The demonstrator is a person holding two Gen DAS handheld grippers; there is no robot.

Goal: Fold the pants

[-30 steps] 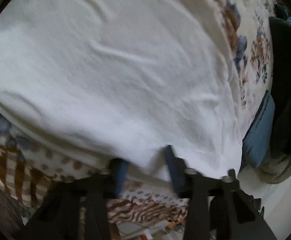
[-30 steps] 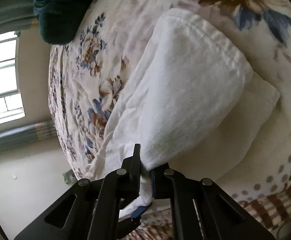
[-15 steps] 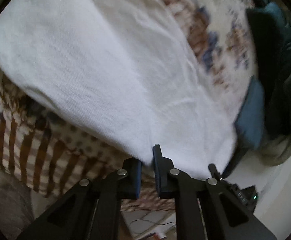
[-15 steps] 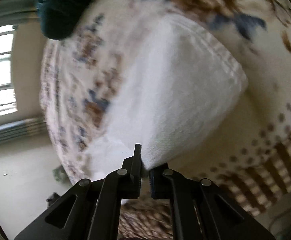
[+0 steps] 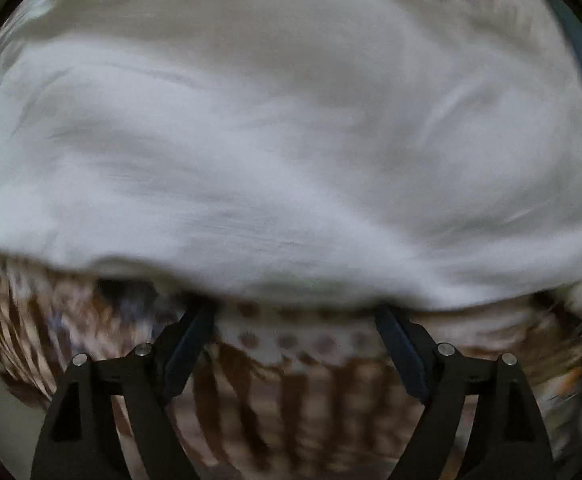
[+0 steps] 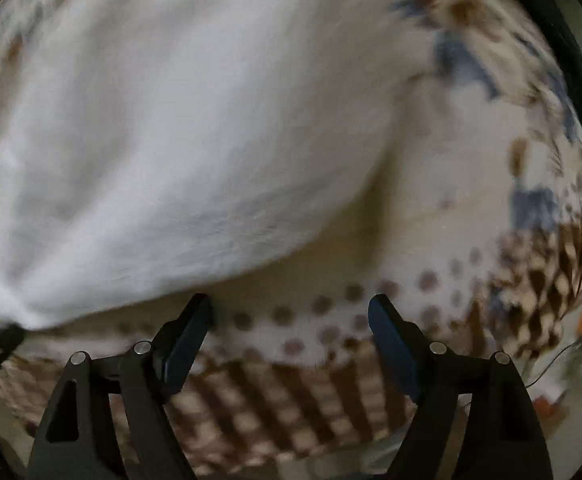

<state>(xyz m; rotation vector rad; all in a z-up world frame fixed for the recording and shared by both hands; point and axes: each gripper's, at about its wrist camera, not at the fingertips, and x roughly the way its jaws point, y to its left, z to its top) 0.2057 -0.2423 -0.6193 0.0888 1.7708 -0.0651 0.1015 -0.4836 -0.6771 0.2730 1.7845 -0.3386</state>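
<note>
The white pants (image 5: 291,140) lie folded on the patterned bedspread and fill most of the blurred left wrist view. My left gripper (image 5: 295,312) points down at their near edge, its jaws opening wide, with only bedspread between the fingers. In the right wrist view the white pants (image 6: 179,152) spread across the upper left. My right gripper (image 6: 291,304) hangs just below their hem, jaws opening too, and nothing is held between them.
The bedspread (image 6: 331,340) has brown dots and brown stripes near its edge, with blue and brown flowers (image 6: 463,60) farther up. A dark blanket (image 6: 567,48) lies at the upper right. Floor and some cables (image 6: 571,344) show past the bed's edge.
Both grippers were shut on the pants' edge half a second ago; now both have let go and stand wide. Both views have swung down and rolled toward the bed's striped edge.
</note>
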